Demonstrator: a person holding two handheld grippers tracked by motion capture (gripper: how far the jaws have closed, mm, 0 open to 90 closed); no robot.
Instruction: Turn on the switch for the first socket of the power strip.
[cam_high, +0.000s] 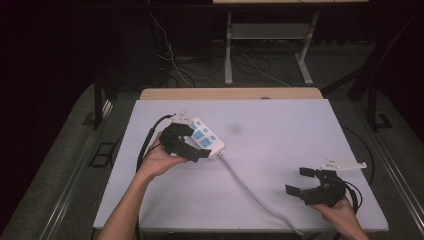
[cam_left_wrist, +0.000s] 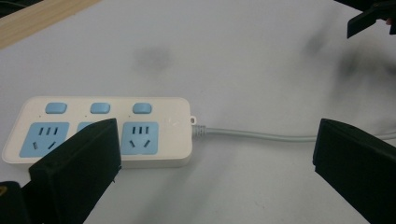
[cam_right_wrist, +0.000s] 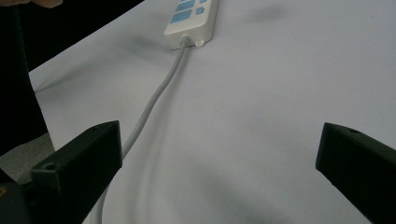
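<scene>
- The left gripper (cam_high: 192, 145) hangs over the near half of the power strip (cam_high: 206, 138), jaws spread wide with nothing between them. In the left gripper view one jaw covers part of the middle socket while the other stands well off past the cord end, above bare table. That wide stance looks like an approach to the strip, not a grasp.
- The power strip is white, with three blue sockets and three blue switch buttons (cam_left_wrist: 100, 108) along one edge. It lies flat on the white table (cam_high: 280, 150), straight ahead of the left jaws and far ahead of the right ones.
- The grey cord (cam_high: 250, 190) leaves the strip's end and trails off the near table edge. In the right gripper view it passes just inside the left-hand jaw.
- The right gripper (cam_high: 301, 182) is held low near the table's near right corner, jaws wide apart and empty, pointing toward the strip. It appears to be waiting clear of the work.
</scene>
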